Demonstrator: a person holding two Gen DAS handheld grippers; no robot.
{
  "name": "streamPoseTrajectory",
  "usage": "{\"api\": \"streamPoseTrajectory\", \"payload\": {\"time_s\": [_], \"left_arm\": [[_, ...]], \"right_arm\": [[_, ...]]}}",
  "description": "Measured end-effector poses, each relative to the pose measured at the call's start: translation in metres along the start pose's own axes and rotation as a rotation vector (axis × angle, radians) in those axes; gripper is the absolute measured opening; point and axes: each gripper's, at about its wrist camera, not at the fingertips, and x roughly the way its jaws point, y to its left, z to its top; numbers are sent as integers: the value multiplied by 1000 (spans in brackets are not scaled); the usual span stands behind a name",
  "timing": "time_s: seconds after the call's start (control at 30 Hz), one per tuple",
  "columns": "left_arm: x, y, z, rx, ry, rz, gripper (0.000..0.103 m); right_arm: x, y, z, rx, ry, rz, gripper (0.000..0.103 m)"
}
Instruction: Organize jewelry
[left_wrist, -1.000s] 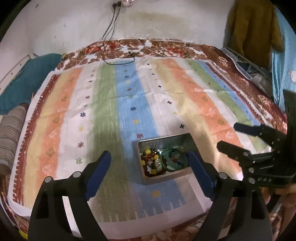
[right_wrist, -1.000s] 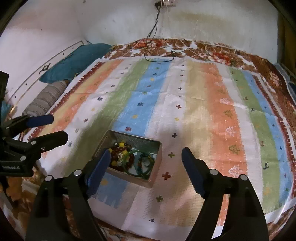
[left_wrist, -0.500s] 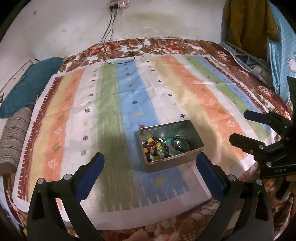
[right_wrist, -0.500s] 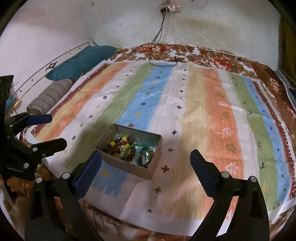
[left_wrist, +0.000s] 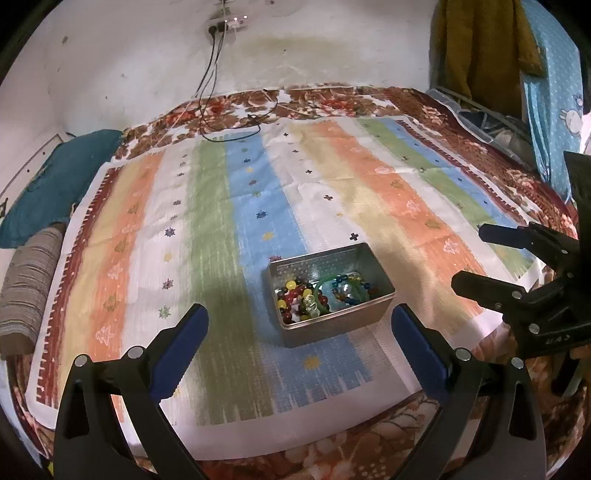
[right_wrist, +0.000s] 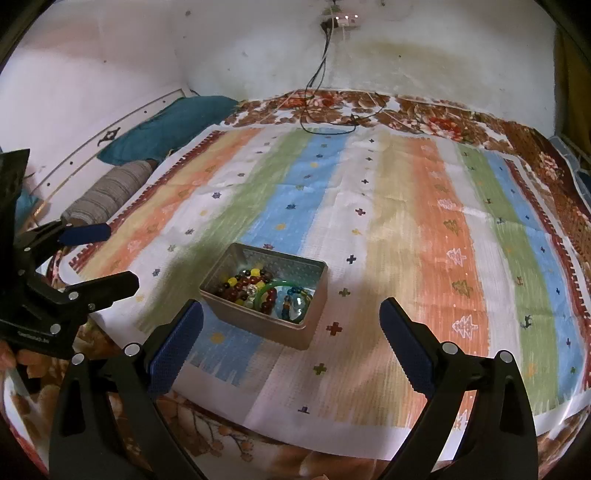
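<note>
Bed: a striped cloth (left_wrist: 229, 206) in orange, green, blue and white lies spread flat over a brown floral bedspread (left_wrist: 332, 98).
Tin: a small silver metal tin (left_wrist: 330, 295) stands open on the cloth near its front edge, partly on the blue stripe; seen from the right wrist it sits a little left of centre (right_wrist: 266, 295).
Jewelry: inside the tin lies a heap of beaded bracelets (left_wrist: 297, 299) in red, yellow and dark beads on one side, a green bangle (left_wrist: 325, 291) and a string of blue beads (left_wrist: 349, 291) on the other.
Left gripper (left_wrist: 301, 338): its blue-padded fingers (left_wrist: 181, 350) have just been spreading and stand wide apart with nothing between them, short of the tin and clear of it.
Right gripper (right_wrist: 290, 338): its fingers (right_wrist: 404, 350) have likewise just been opening and gape wide, holding nothing, hovering just in front of the tin.
Wall: cables (left_wrist: 208, 81) run down from a socket onto the bed's far edge.
Left side of bed: a teal pillow (left_wrist: 51, 188) and a striped grey roll (left_wrist: 26, 288).
</note>
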Motion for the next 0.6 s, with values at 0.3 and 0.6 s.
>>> {"api": "streamPoseTrajectory", "payload": {"time_s": [0.3, 0.6], "left_arm": [[-8, -4, -1, 11, -42, -16, 97], [-12, -8, -1, 32, -65, -17, 97]], "right_arm": [[-4, 1, -4, 5, -24, 12, 97], [-10, 0, -6, 9, -51, -3, 97]]}}
